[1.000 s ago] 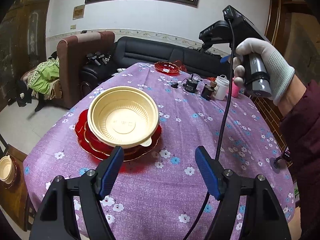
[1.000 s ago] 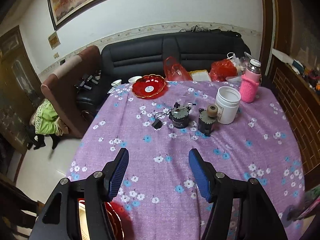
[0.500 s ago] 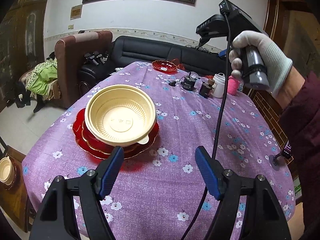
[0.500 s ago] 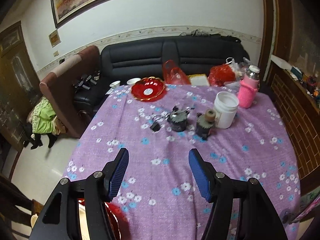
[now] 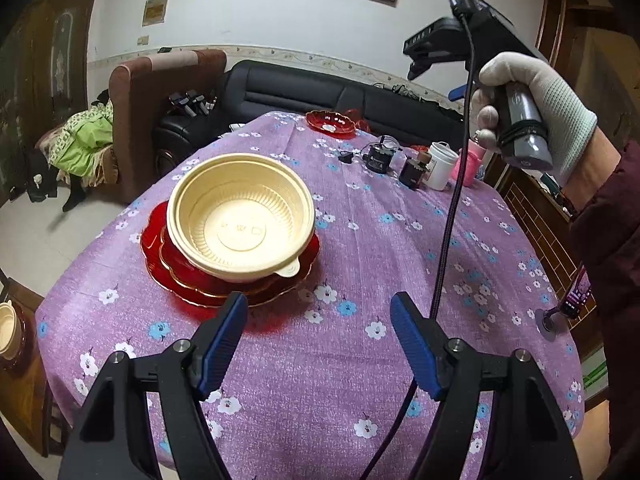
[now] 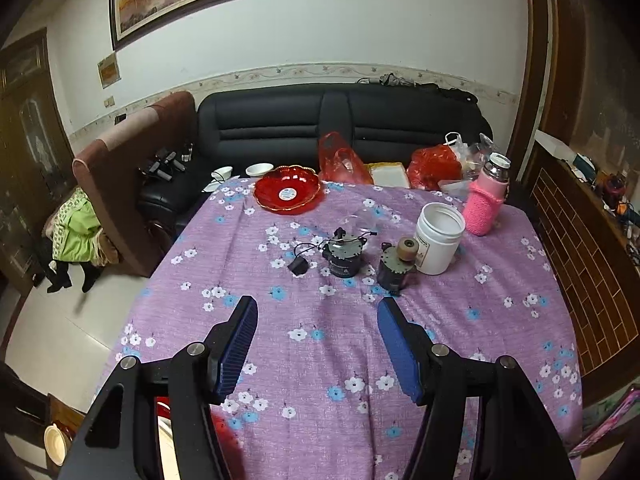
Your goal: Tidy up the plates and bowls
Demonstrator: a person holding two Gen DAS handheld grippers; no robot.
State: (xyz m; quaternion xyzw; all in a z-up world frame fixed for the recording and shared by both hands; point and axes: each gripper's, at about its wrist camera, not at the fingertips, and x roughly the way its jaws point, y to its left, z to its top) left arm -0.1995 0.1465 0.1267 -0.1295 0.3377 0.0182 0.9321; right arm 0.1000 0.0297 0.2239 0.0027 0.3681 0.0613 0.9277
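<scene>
A cream plastic bowl sits on a stack of red plates on the purple flowered tablecloth, near the left edge. My left gripper is open and empty, just in front of and right of the stack. Another red plate lies alone at the table's far end; it also shows in the left wrist view. My right gripper is open and empty, held above the table's middle and facing that far plate. Its body shows in the left wrist view in a gloved hand.
Two small motors, a black plug, a white jar and a pink-sleeved bottle stand at the far right of the table. A black sofa and brown armchair stand behind. A wooden cabinet is at the right.
My right gripper has risen and moved toward the far end, so the far red plate looks nearer. My left gripper has drawn back a little from the bowl and plates. Both stayed open.
</scene>
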